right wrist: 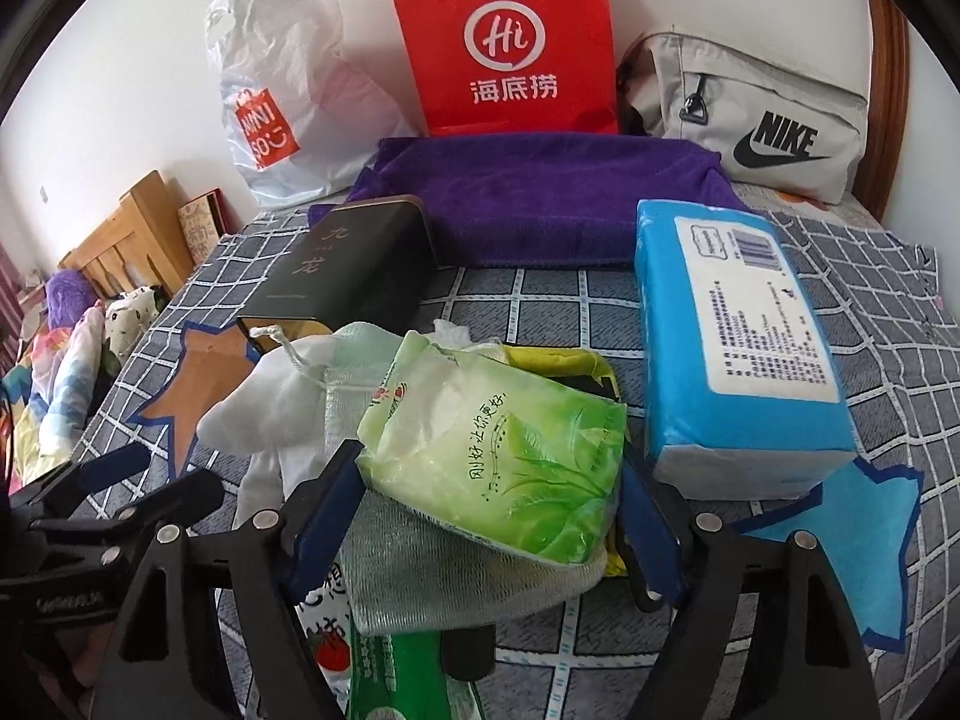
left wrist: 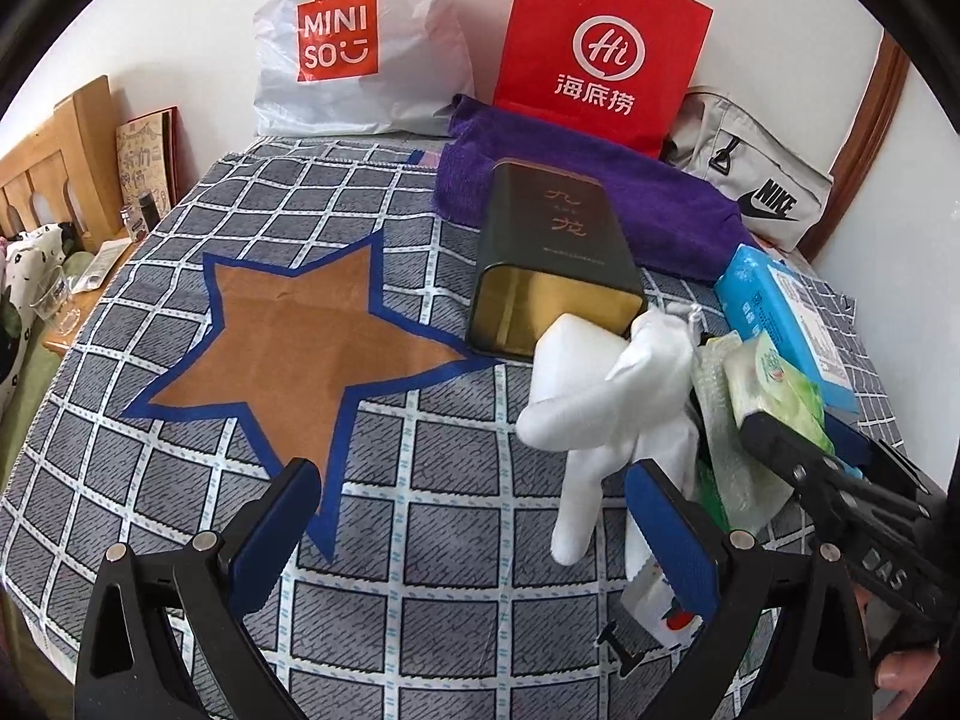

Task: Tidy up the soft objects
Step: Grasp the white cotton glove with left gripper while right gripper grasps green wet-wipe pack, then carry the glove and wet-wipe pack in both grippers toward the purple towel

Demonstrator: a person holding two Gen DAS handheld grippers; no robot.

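In the right wrist view a green tissue pack (right wrist: 498, 456) lies on a pale mesh bag (right wrist: 450, 576), and my right gripper (right wrist: 486, 516) is shut on it, a blue pad against each side. A white drawstring pouch (left wrist: 600, 396) lies just left of the pile, in front of the mouth of a dark tin box (left wrist: 552, 252) lying on its side. My left gripper (left wrist: 480, 528) stands open over the checked cloth, its right finger beside the pouch's lower end, holding nothing. A blue tissue pack (right wrist: 738, 336) and a folded purple towel (right wrist: 540, 198) lie beyond.
A brown star (left wrist: 300, 348) and a blue star (right wrist: 864, 546) mark the checked cloth. A red paper bag (right wrist: 510, 42), a white Miniso bag (left wrist: 354, 42) and a grey Nike pouch (right wrist: 750, 120) lean on the back wall. Wooden furniture and clutter stand past the left edge.
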